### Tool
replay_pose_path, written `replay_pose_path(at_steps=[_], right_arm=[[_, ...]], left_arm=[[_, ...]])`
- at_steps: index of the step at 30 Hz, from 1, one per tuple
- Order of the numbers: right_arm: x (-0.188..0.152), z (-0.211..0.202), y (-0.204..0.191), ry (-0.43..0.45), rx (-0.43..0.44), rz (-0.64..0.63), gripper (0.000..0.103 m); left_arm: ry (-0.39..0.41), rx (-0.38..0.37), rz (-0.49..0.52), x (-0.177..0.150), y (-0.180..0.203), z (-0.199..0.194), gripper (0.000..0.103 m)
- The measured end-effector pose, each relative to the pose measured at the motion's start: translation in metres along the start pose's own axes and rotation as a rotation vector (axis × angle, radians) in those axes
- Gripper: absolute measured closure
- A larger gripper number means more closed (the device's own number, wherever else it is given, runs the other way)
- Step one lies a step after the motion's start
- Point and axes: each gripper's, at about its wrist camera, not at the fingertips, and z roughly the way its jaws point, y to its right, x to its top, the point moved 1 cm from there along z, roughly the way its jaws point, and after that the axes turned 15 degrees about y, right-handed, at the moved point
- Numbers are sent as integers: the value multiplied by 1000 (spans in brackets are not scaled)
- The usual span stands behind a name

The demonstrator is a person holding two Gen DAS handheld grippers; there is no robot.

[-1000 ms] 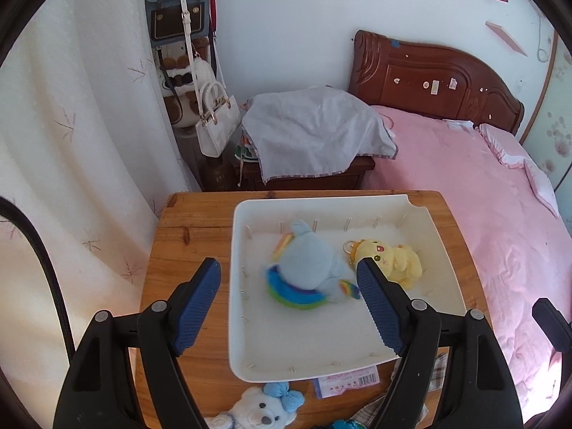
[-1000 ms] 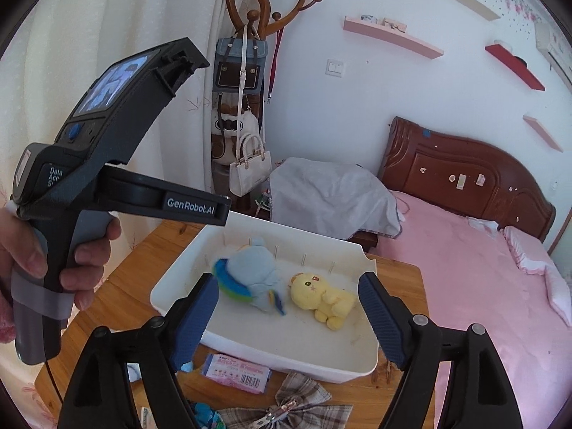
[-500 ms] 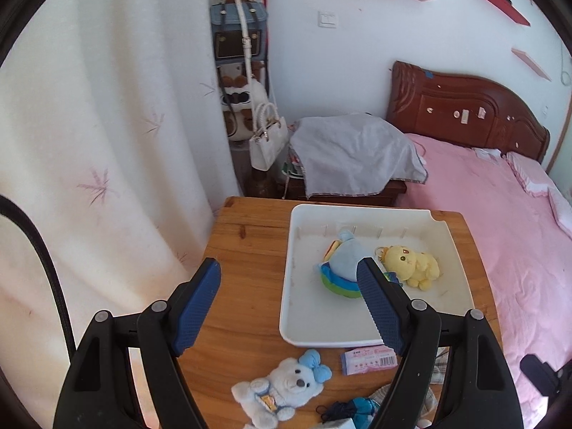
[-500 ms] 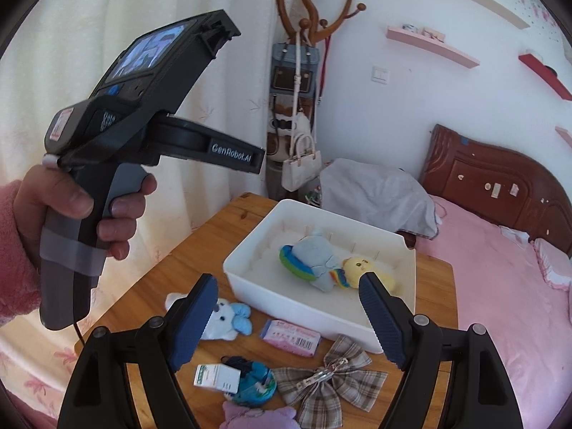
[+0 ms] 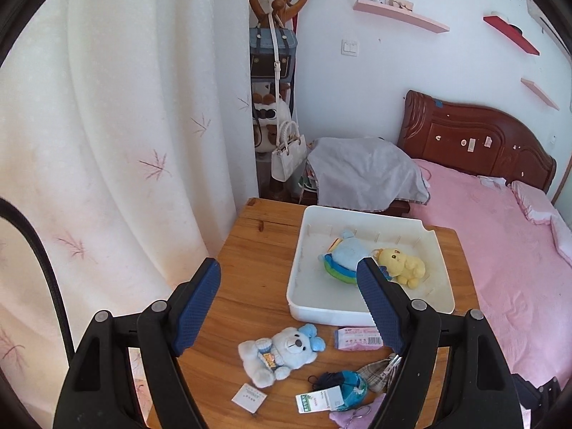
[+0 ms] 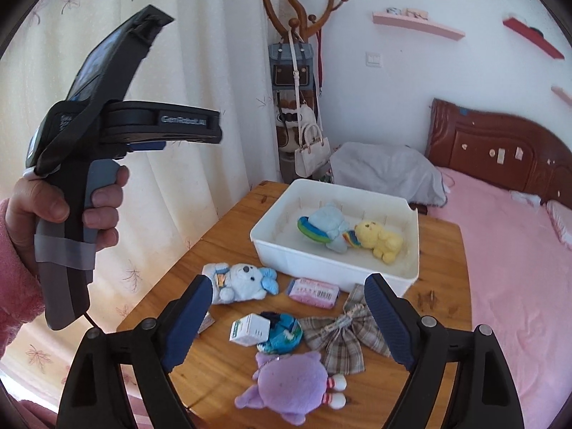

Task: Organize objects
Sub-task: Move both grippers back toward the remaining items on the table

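Note:
A white tray (image 5: 371, 312) (image 6: 304, 257) on the wooden table holds a blue plush (image 5: 345, 257) (image 6: 321, 223) and a yellow plush (image 5: 402, 266) (image 6: 379, 237). In front of it lie a white-and-blue bear (image 5: 280, 350) (image 6: 239, 282), a pink packet (image 5: 357, 338) (image 6: 314, 291), a plaid bow (image 6: 343, 334), a small white box (image 6: 250, 329) and a purple plush (image 6: 291, 386). My left gripper (image 5: 289, 304) is open and empty, high above the table; the right wrist view shows its body (image 6: 107, 136) in a hand. My right gripper (image 6: 286, 311) is open and empty above the loose items.
A curtain (image 5: 125, 143) hangs left of the table (image 5: 250, 279). A coat rack with bags (image 5: 275, 71) stands behind, next to a cloth-covered nightstand (image 5: 361, 175). A pink bed (image 5: 500, 243) lies to the right. A blue pouch (image 6: 284, 334) and a paper slip (image 5: 248, 397) lie on the table.
Both grippers have pulled back and up from the tray, so the loose items in front of it have come into view. The blue plush stays in the tray. Both stay open.

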Motion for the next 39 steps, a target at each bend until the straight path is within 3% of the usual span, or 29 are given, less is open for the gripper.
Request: replay_pose_path(at_steps=[8, 16, 21, 28, 39], right_arm=[[-21, -20, 14, -44, 4, 44, 15], [-34, -20, 45, -95, 33, 340, 15], [-42, -12, 65, -135, -4, 489, 15], [-61, -1, 75, -196, -81, 613, 15], [-87, 18, 60, -281, -230, 810, 15]], left_arm=[[-16, -3, 45, -9, 2, -27, 22], [-71, -18, 143, -17, 16, -31, 21], [-95, -42, 230, -24, 27, -30, 21], [-134, -124, 347, -38, 39, -20, 21], [-253, -326, 538, -71, 46, 6, 21]])
